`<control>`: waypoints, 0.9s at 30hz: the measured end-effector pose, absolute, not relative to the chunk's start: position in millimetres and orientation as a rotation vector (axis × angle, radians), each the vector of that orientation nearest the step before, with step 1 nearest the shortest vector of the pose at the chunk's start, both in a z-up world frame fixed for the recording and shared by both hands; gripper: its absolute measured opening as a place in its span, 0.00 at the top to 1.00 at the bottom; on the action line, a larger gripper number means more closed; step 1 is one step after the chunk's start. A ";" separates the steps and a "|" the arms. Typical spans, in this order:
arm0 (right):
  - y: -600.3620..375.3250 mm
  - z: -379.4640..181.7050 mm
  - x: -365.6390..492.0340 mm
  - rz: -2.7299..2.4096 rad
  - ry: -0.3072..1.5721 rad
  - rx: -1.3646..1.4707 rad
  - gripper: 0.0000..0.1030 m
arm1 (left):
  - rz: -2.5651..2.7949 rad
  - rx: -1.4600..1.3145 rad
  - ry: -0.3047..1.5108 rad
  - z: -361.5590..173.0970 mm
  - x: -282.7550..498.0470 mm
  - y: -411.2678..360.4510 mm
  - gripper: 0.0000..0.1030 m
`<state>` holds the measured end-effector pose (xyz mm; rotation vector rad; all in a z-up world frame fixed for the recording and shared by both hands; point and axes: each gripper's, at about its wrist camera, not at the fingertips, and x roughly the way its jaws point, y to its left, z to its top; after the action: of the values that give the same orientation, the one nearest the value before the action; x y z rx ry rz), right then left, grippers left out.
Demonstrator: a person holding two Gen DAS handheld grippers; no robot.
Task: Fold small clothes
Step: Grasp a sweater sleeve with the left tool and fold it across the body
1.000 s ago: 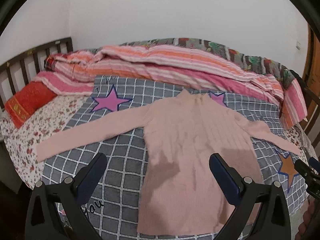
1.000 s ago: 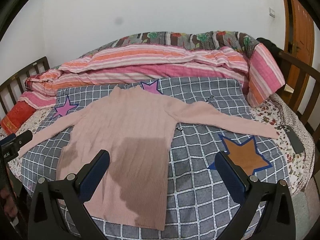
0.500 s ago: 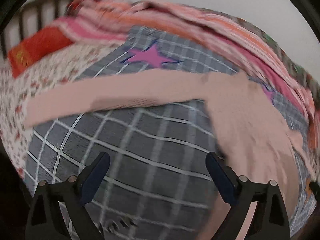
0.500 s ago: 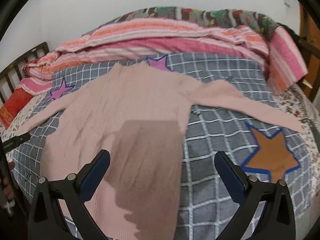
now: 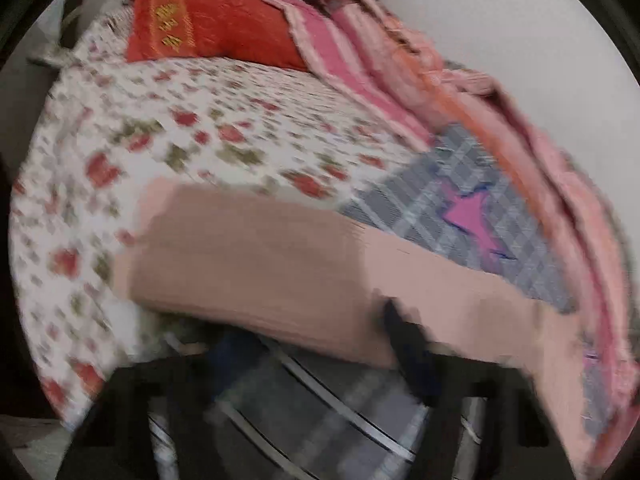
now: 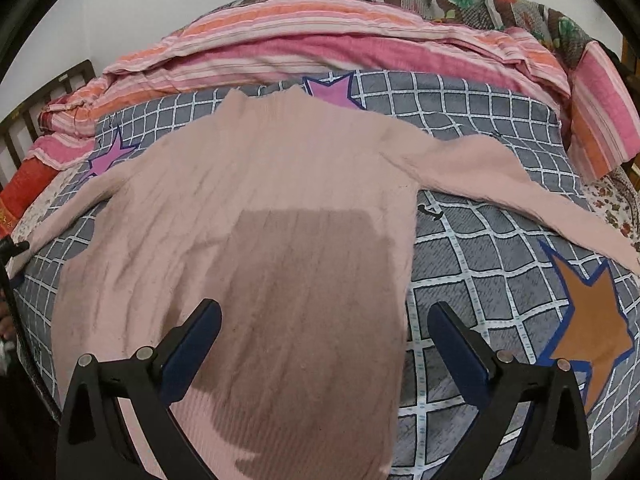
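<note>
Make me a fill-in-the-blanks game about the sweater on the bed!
The pink knitted sweater lies spread out on a grey ____ blanket.
The star nearest the right gripper is coloured ____.
The right gripper's jaws stand ____.

Missing words: checked; orange; open

The right wrist view looks down close over the sweater body toward the striped quilt. The blurred left wrist view faces its left sleeve, which both views share.
</note>
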<state>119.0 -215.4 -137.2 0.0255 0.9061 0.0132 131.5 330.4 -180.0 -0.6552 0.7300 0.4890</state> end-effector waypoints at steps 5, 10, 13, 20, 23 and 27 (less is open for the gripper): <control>-227.4 -144.7 119.6 -0.006 0.903 0.016 0.02 | 0.515 -0.608 0.704 -159.7 141.4 339.7 0.92; -250.6 -150.1 118.3 -0.015 0.897 0.060 0.02 | 0.437 -0.470 0.649 -111.8 161.7 298.2 0.93; -264.6 -149.2 113.8 -0.007 0.888 0.098 0.02 | 0.362 -0.391 0.618 -84.0 181.6 259.1 0.93; -297.3 -137.3 97.9 -0.050 0.836 0.094 0.02 | 0.126 -0.187 0.574 -29.8 246.1 116.1 0.93; -316.9 -132.0 88.6 -0.080 0.814 0.100 0.02 | -0.006 -0.091 0.570 -20.3 271.8 39.3 0.93; -342.8 -132.2 77.0 -0.126 0.804 0.136 0.02 | -0.151 0.029 0.583 -33.2 289.7 -65.8 0.93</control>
<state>77.0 -342.8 -132.1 0.1358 0.8044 -0.1258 289.7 -65.8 -33.2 0.0293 0.5833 -0.1505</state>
